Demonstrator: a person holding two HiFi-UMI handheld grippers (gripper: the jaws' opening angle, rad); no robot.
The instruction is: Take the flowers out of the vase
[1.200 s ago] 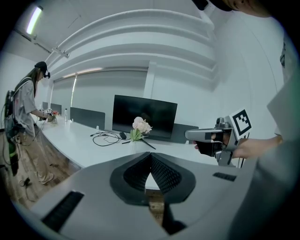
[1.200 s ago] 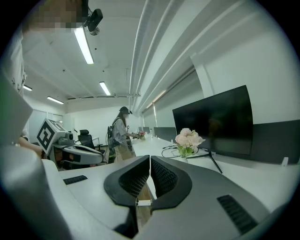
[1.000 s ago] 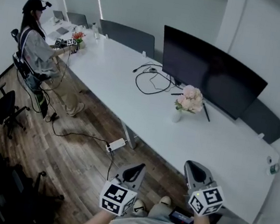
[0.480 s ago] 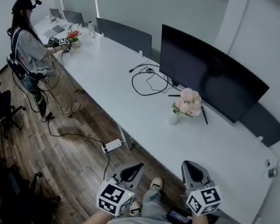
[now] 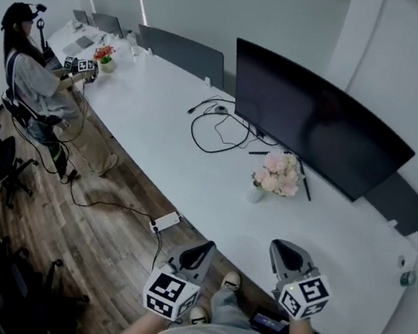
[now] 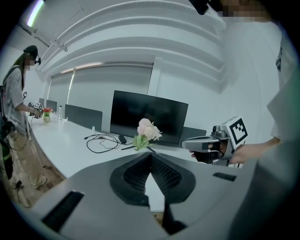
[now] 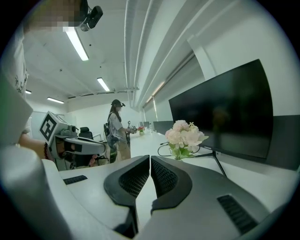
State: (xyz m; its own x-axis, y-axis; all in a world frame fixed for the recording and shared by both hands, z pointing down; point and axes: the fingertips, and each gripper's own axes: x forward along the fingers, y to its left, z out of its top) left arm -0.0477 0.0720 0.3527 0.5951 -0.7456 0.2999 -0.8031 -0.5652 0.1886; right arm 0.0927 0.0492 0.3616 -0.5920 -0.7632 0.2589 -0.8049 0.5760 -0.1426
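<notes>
Flowers [image 5: 279,173] in their vase [image 5: 256,194] closer than a second ago; left gripper [image 5: 207,246] and right gripper [image 5: 283,247] jaws clenched, empty.

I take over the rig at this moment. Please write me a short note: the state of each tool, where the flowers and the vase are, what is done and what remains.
Left tool: shut, empty.
Right tool: shut, empty.
Both are well short of the flowers.
Flowers: pink bunch in the small white vase, upright on the table, in front of the monitor.
Done: nothing, flowers untouched.
Left: reach in, open one tool, grip the stems, lift the bunch out; perhaps steady the vase with the other.
</notes>
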